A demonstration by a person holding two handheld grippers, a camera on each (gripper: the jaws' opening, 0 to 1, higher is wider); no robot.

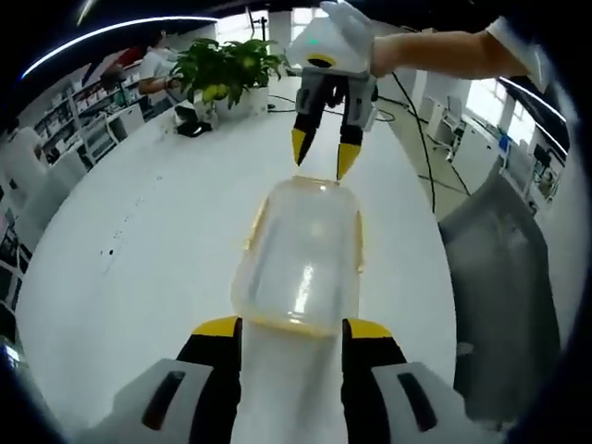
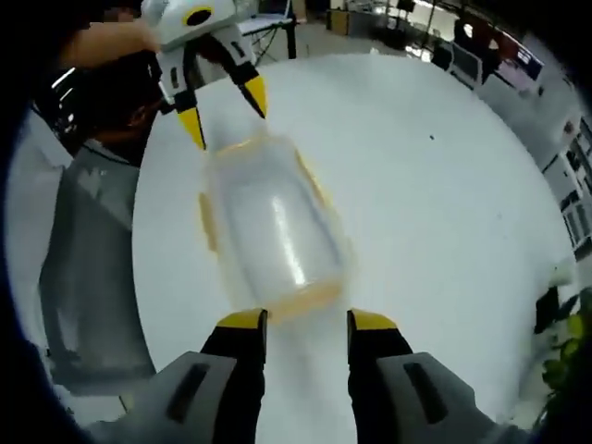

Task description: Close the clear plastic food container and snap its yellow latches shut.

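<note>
White tabletop [image 1: 139, 240] is seen across the left gripper view, with shelving, a potted plant [image 1: 227, 69] and a seated person behind it, and a grey chair [image 1: 504, 277] at the table's edge. The clear plastic food container [image 1: 301, 264] lies on the table directly ahead of the left gripper [image 1: 291, 328], its long axis running straight away along the line of the jaws. The near short end sits just beyond the yellow fingertips, which are spread apart and hold nothing. At the far short end the right gripper [image 1: 320, 157] is seen pointing down, held by a person's hand, jaws parted and empty, tips just above the rim. Yellow latches [image 1: 254, 217] are seen along the long sides; the lid appears to be seated on the box, but whether the latches are snapped cannot be told.

In the right gripper view the same table [image 2: 435, 185] is seen from the opposite end. The container [image 2: 268, 227] lies just ahead of the right gripper [image 2: 305, 319], slightly angled to the left, blurred and translucent with a yellow trim. The jaws are parted and empty. The left gripper [image 2: 224, 116] is seen at the far end, also parted. Each gripper is judged nearest to one short end.
</note>
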